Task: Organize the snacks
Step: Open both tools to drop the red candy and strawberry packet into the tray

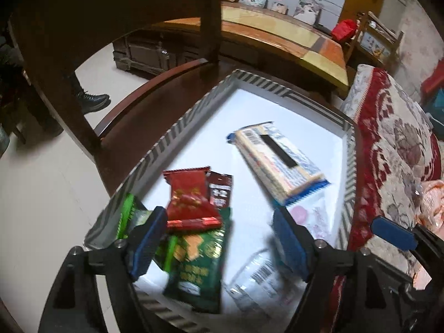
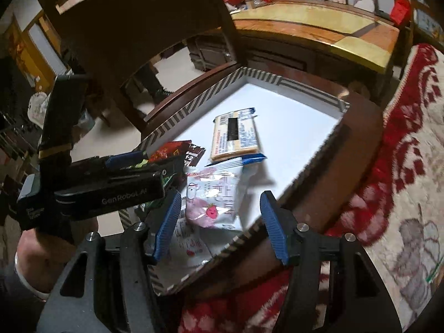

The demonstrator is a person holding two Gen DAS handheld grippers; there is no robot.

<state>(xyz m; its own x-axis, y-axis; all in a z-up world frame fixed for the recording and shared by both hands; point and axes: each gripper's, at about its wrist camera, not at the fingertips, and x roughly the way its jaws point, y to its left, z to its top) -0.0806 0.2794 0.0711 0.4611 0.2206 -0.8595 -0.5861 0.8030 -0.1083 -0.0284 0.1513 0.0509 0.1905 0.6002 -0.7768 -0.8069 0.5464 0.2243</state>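
Observation:
A box with a white floor and a striped rim [image 1: 172, 133] [image 2: 194, 105] sits on a dark wooden chair seat. In it lie a yellow-and-blue cracker packet [image 1: 280, 161] [image 2: 236, 136], a dark brown packet [image 1: 220, 191], a red packet [image 1: 191, 205] resting on a green packet [image 1: 194, 260], a clear barcoded packet [image 1: 258, 274] and a pink-and-white packet [image 2: 213, 202]. My left gripper [image 1: 219, 241] hovers open over the red and green packets, its pads apart from them. My right gripper [image 2: 219, 226] stands open over the pink-and-white packet near the box's right wall.
The chair's dark back [image 1: 116, 27] rises at the far left of the box. A red floral blanket [image 1: 388, 144] [image 2: 402, 166] borders the box on the right. A low wooden table [image 1: 277, 33] stands beyond. A person's dark boot [image 1: 91, 100] rests on the pale floor.

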